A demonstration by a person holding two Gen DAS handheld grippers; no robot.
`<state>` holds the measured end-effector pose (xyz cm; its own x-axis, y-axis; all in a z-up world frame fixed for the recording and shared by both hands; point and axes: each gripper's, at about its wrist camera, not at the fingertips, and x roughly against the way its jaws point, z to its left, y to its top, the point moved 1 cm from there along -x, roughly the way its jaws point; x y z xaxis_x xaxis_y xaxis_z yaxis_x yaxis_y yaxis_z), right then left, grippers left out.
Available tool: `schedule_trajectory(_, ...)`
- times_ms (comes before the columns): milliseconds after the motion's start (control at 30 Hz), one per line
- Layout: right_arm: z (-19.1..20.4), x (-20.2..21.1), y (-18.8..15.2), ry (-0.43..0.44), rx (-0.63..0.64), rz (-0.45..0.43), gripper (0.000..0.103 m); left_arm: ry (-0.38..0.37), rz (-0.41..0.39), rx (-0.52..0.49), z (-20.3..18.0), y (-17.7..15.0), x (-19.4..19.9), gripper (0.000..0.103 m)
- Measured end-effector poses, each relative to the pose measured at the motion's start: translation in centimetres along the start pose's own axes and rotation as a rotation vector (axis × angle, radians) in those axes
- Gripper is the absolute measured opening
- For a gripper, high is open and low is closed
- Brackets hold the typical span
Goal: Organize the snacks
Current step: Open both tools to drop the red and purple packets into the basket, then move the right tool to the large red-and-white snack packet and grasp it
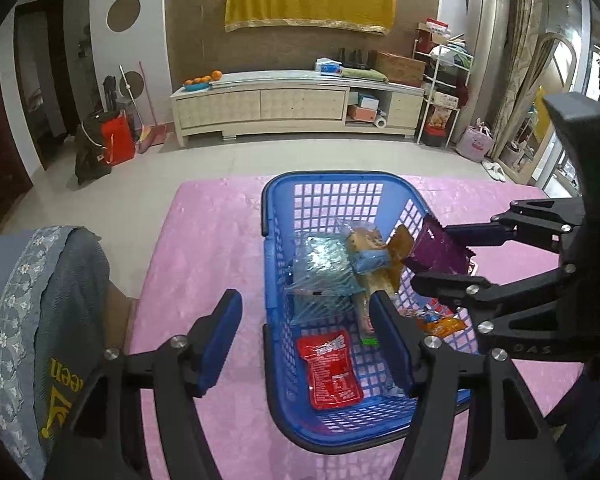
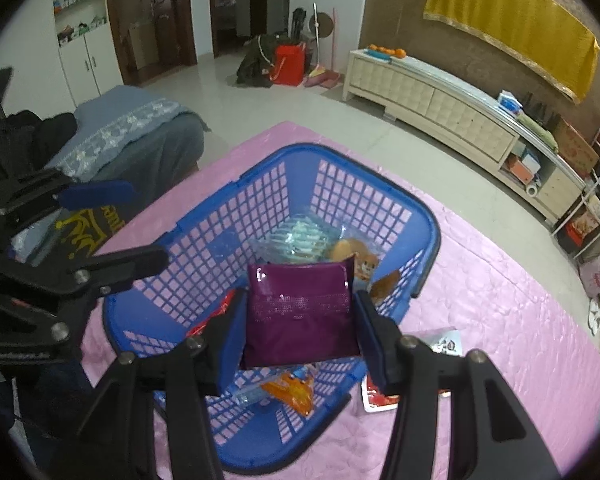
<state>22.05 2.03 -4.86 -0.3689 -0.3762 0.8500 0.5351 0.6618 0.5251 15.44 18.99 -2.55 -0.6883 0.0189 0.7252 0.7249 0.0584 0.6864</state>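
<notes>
A blue mesh basket (image 1: 324,182) (image 2: 384,196) stands on the pink cloth and holds several snack packets, among them a red one (image 1: 330,368), a clear bluish one (image 1: 324,264) and an orange one (image 2: 294,392). My right gripper (image 2: 300,326) (image 1: 440,256) is shut on a purple packet (image 2: 300,312) (image 1: 438,250) and holds it above the basket's right side. My left gripper (image 1: 304,340) is open and empty, straddling the basket's near left wall; it also shows in the right wrist view (image 2: 136,224).
A red and white packet (image 2: 380,396) and another pale packet (image 2: 446,340) lie on the pink cloth (image 1: 204,248) right of the basket. A grey-blue cloth-covered seat (image 1: 32,300) stands at the left. A cream cabinet (image 1: 292,104) lines the far wall.
</notes>
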Motion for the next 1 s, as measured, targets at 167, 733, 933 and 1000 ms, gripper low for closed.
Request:
schedule_trajectory(167, 0.1, -1.4, -0.2, -0.050, 0.033, 0.024, 0.058, -0.009, 0.007, 0.019, 0.2, -0.4, -0.5, 0.064)
schedule_trajectory(733, -3.2, 2.0, -2.4, -0.086, -0.075, -0.009, 0.099, -0.047, -0.017, -0.022, -2.5, -0.4, 1.2, 0.079)
schedule_trajectory(933, -4.9, 4.0, -3.6, -0.093, -0.121, -0.027, 0.099, -0.050, -0.022, -0.048, -4.2, -0.4, 2.0, 0.079)
schedule_trajectory(1000, -5.4, 4.7, -4.0, -0.094, -0.136, -0.033, 0.099, -0.050, -0.023, -0.052, -4.6, -0.2, 2.3, 0.079)
